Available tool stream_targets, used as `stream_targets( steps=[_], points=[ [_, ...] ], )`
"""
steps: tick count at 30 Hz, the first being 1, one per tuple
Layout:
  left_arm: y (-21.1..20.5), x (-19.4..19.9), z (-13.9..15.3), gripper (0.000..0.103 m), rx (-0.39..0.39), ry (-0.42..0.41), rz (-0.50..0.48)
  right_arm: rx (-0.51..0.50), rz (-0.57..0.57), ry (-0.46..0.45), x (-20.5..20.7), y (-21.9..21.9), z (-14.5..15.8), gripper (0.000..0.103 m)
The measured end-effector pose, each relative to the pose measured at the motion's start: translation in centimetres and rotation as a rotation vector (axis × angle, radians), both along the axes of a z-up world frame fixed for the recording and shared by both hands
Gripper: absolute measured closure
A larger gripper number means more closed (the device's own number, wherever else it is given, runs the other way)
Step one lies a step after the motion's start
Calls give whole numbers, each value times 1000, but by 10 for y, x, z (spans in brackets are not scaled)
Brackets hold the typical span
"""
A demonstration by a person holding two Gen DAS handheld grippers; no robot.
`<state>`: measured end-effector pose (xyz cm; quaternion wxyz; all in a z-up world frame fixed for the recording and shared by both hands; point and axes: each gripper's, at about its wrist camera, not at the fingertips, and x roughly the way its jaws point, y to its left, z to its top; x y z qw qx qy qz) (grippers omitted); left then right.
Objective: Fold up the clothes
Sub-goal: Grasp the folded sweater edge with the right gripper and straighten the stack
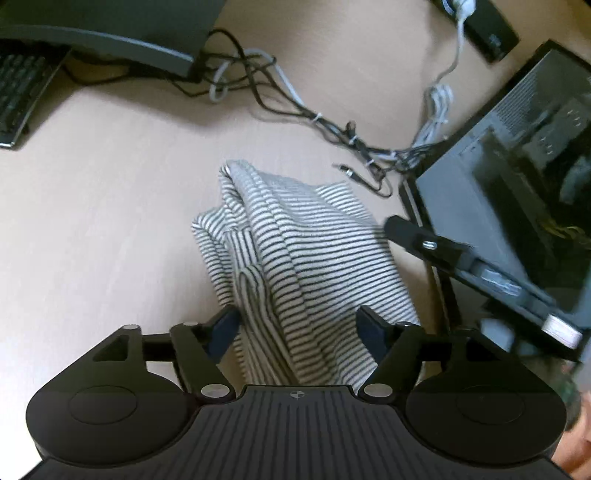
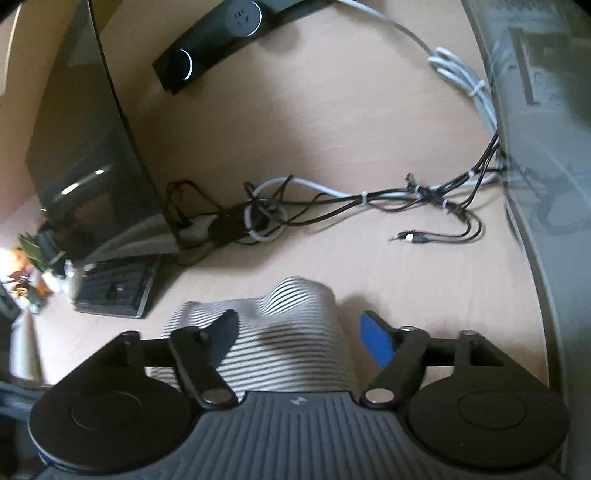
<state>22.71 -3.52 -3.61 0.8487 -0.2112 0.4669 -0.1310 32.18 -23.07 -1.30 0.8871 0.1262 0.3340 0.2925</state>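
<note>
My left hand-held gripper [image 1: 299, 328] hangs over the striped garment [image 1: 295, 251], its two fingers spread apart on either side of a bunched ridge of the cloth, gripping nothing that I can see. The garment lies crumpled on the pale wooden tabletop [image 1: 110, 206], running from my fingers up toward 12 o'clock, with a rolled end farthest from me. At 2 o'clock a tangle of black and white cables [image 1: 332, 125] trails across the wood to a dark glass-sided computer case [image 1: 517, 192] at 3 o'clock. A keyboard [image 1: 18, 96] sits at 10 o'clock beside a dark monitor base [image 1: 110, 33].

My right hand-held gripper [image 2: 303, 332] is likewise released, fingers wide, with the same striped garment [image 2: 288, 339] lying between and beneath them; the blue pad [image 2: 376, 341] of the right finger sits just off the cloth's edge, over bare tabletop [image 2: 332, 122]. Beyond, at 12 o'clock, the cables [image 2: 332, 199] knot together, and a black power strip [image 2: 221, 33] lies at 11 o'clock. This view is somewhat blurred.
</note>
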Motion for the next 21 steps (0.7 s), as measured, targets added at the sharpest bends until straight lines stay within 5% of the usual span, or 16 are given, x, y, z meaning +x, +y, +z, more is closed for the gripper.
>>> stream_targets(
  steps=[5,9,16,21],
  points=[
    [-8,3,-25,9,-49,61,29,12,10,105,9,-12,-17,22],
    [-6,-1,-28,9,-56,56,25,21,7,182,16,-13,-35,19],
    [14,-21,-30,29,-113,55,6,76,122,260,25,15,-49,19],
    [55,-30,-24,38,-136,30,52,78,244,222,23,64,-35,33]
  ],
)
